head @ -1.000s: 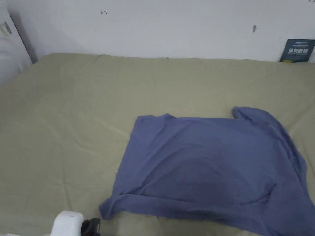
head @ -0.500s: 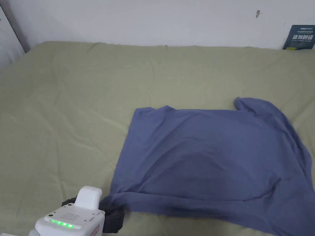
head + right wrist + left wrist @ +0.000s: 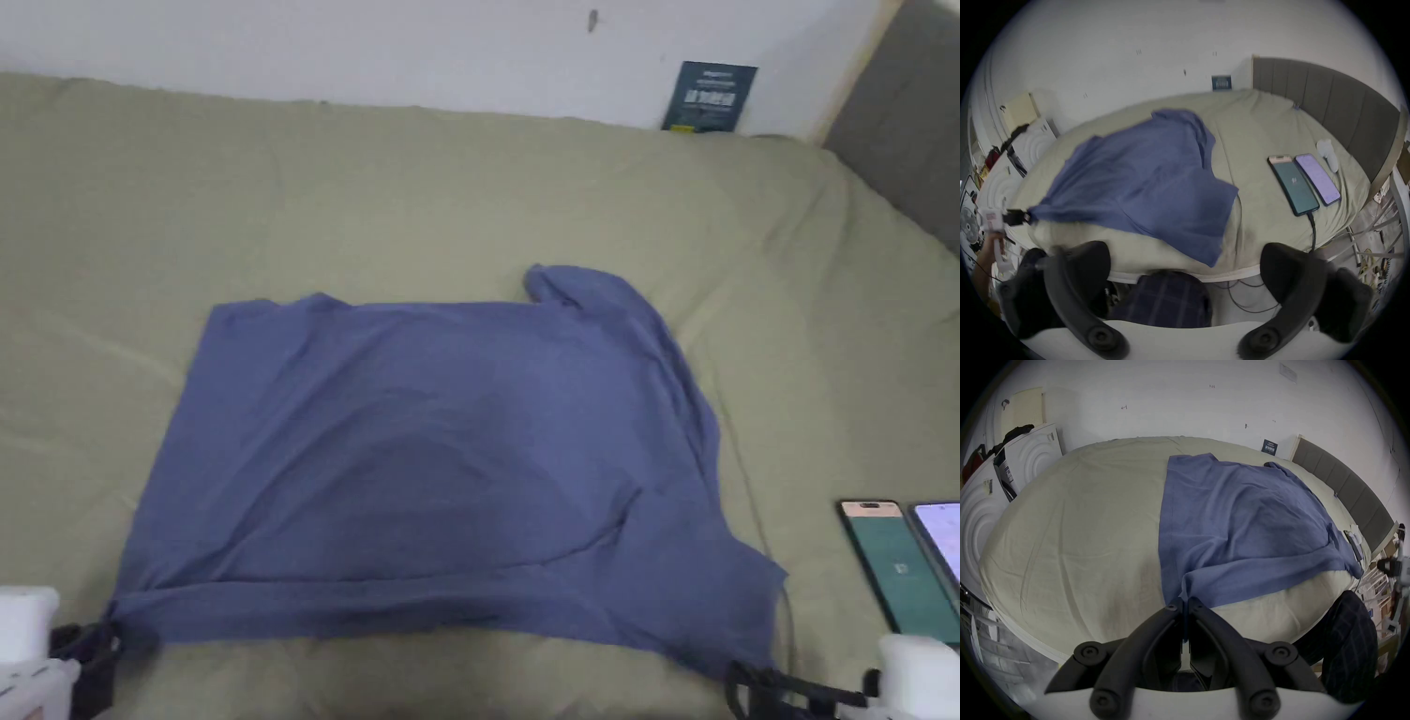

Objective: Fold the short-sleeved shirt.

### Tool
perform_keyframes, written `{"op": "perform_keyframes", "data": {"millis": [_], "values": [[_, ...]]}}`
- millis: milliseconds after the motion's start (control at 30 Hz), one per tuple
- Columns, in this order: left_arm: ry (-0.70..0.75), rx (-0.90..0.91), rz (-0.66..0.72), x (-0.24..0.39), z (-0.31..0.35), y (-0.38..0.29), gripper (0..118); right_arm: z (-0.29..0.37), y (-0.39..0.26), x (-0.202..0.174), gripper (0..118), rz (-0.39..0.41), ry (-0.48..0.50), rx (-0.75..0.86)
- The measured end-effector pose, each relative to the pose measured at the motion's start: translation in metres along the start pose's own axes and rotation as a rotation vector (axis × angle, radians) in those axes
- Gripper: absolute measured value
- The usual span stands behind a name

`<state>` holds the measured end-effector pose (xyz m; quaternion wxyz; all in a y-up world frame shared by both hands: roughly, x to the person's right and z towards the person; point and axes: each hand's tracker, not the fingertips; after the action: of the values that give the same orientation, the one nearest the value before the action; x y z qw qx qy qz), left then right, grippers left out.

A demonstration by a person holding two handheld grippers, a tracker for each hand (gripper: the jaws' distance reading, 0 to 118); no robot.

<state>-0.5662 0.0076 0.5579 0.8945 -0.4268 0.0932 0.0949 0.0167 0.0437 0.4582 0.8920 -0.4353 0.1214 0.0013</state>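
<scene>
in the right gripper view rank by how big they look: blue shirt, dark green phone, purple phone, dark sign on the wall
1. blue shirt, by far the largest.
2. dark green phone.
3. purple phone, close to the green one, slightly smaller.
4. dark sign, smallest, though it is farthest from the camera.

shirt [image 3: 441, 450] on bed [image 3: 281, 216] — phones [image 3: 895, 562] right

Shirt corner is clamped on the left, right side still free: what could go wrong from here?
1. The left gripper pinches only the tip of the shirt corner; a pull may slip it out.
2. The right gripper is open beside the two phones and a cable; a reach could snag them.
</scene>
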Motion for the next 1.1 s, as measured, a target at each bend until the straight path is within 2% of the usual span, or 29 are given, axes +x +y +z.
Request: {"op": "perform_keyframes", "data": {"millis": [33,133,233,267,300,333,367,400,433,467,500,567,600,633,833,1033,1100], "values": [[-0.002,0.009,0.004,-0.001,0.001,0.000,0,-0.008,0.002,0.003,118,0.020,-0.023,0.033],[-0.003,0.008,0.003,0.001,0.002,0.001,0,-0.041,0.012,0.006,118,0.104,-0.076,-0.071],[-0.003,0.011,0.007,0.006,0.009,0.002,0,-0.074,0.005,0.008,117,0.137,-0.087,-0.123],[0.003,0.015,0.008,0.006,0.010,0.002,0,-0.079,0.006,0.006,105,0.149,-0.071,-0.141],[0.001,0.014,0.011,0.005,0.009,0.002,0,-0.083,0.007,0.003,64,0.165,-0.061,-0.145],[-0.002,0.014,0.016,0.005,0.010,0.002,0,-0.087,0.003,0.001,4,0.259,-0.036,-0.128],[-0.004,0.014,0.016,0.005,0.011,0.002,0,-0.090,0.002,-0.002,4,0.291,-0.064,-0.124],[-0.012,0.013,0.012,0.006,0.012,0.002,0,-0.087,0.002,-0.006,4,0.277,-0.053,-0.114],[-0.016,0.017,0.014,0.005,0.015,0.003,0,-0.085,0.005,-0.006,4,0.246,0.015,-0.130],[-0.057,0.015,0.023,0.004,0.016,0.004,0,-0.079,0.006,-0.006,4,0.199,0.028,-0.134],[-0.054,0.014,0.024,0.004,0.017,0.005,0,-0.073,0.006,-0.008,4,0.219,-0.012,-0.107],[-0.051,0.009,0.013,0.005,0.021,0.009,0,-0.063,0.012,-0.006,4,0.222,-0.002,-0.087],[-0.045,0.008,0.008,0.005,0.024,0.012,0,-0.055,0.018,-0.005,4,0.171,0.026,-0.072],[-0.045,0.014,0.005,0.004,0.028,0.017,0,-0.048,0.025,-0.004,4,0.157,0.036,-0.063],[-0.094,0.041,0.007,-0.001,0.031,0.071,0,-0.020,0.095,-0.004,4,0.131,0.155,-0.026],[-0.112,0.035,0.023,0.000,-0.008,0.138,0,-0.045,0.176,-0.013,4,0.137,0.211,-0.019],[-0.112,0.008,0.065,-0.001,-0.029,0.162,0,-0.065,0.203,-0.016,4,0.114,0.226,-0.054]]}}
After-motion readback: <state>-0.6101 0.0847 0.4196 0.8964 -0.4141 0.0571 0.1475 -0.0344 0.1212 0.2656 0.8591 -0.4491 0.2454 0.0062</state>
